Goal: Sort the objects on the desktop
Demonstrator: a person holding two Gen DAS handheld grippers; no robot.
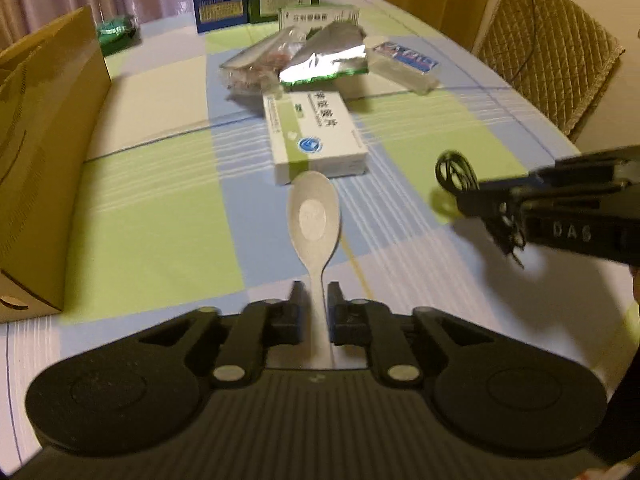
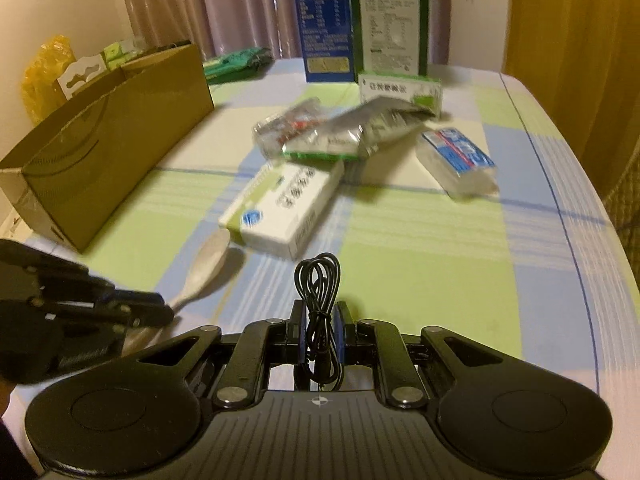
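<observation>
My left gripper is shut on the handle of a pale spoon, whose bowl points forward above the table. The spoon also shows in the right wrist view. My right gripper is shut on a coiled black cable and holds it above the table; the cable also shows in the left wrist view. A white and green medicine box lies just past the spoon. Behind it lie a silver foil pouch, a clear packet and a blue and white pack.
An open cardboard box stands on the left of the checked tablecloth. Tall blue and green cartons stand at the back, with a small white box in front. A wicker chair is at the right.
</observation>
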